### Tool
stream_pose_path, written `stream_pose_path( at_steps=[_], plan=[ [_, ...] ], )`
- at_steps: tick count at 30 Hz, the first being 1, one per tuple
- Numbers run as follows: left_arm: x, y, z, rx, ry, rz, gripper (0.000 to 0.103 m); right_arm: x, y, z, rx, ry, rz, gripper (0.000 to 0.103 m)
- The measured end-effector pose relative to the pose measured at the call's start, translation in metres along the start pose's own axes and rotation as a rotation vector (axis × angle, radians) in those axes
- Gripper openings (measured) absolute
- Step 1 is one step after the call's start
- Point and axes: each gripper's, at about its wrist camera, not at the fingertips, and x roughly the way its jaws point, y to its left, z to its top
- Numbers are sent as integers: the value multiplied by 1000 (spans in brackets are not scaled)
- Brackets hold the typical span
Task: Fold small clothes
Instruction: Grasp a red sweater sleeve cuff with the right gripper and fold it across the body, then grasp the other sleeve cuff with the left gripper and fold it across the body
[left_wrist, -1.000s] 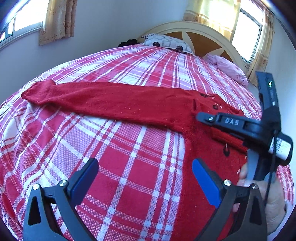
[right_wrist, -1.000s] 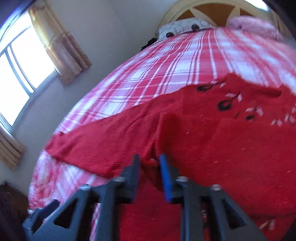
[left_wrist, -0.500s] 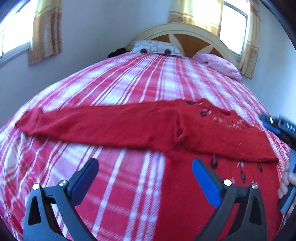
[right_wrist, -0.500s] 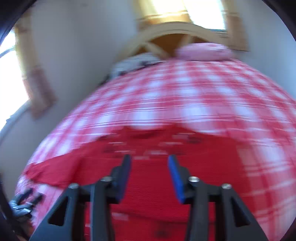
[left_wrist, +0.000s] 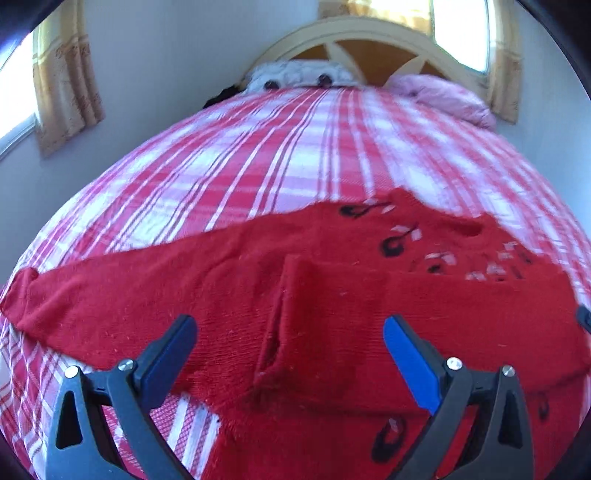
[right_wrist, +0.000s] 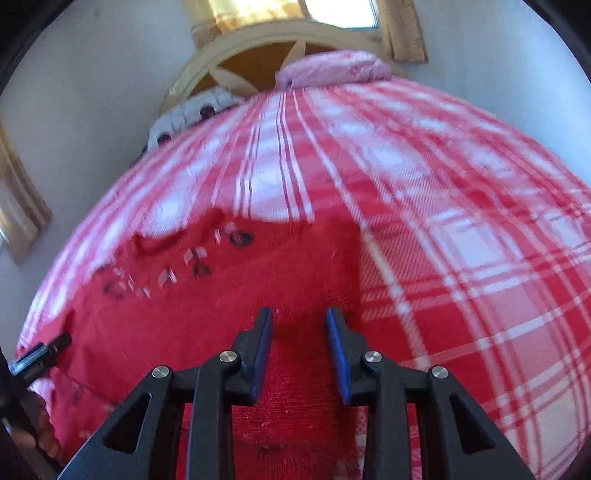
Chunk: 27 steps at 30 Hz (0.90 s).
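Observation:
A red knit sweater (left_wrist: 332, 295) with black and white motifs lies flat on the plaid bedspread (left_wrist: 295, 155). Its one sleeve (left_wrist: 92, 295) stretches out to the left. The other sleeve (left_wrist: 480, 306) lies folded across the chest. My left gripper (left_wrist: 288, 325) hovers wide open over the armpit crease, holding nothing. In the right wrist view the sweater (right_wrist: 221, 314) ends just right of my right gripper (right_wrist: 298, 314). That gripper's jaws are closing with a narrow gap. Red knit shows below them, and no cloth is pinched between them. The left gripper (right_wrist: 40, 356) shows at the left edge there.
A cream headboard (left_wrist: 369, 40) stands at the far end with a white patterned pillow (left_wrist: 299, 75) and a pink pillow (left_wrist: 443, 96). Curtained windows flank the bed. Bare plaid bedspread (right_wrist: 461, 277) spreads to the right of the sweater.
My right gripper has swung from the sweater's left armpit to its right edge. My left gripper has moved right, over the armpit crease, still wide open.

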Motion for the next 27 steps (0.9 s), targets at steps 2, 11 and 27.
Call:
stream_pose_path(
  at_steps=[2,11,27],
  plan=[
    [11,3,-5,-12,36,10,103,4,-2,-4,0,4,-8,31],
    [15,12,-11,-74,82,-27,103,4,9,-8,-69,-22,-80,33],
    [-50,296,-29,-661,-119,217,102,3,4,-9,-41,-27,-33,40]
  ],
)
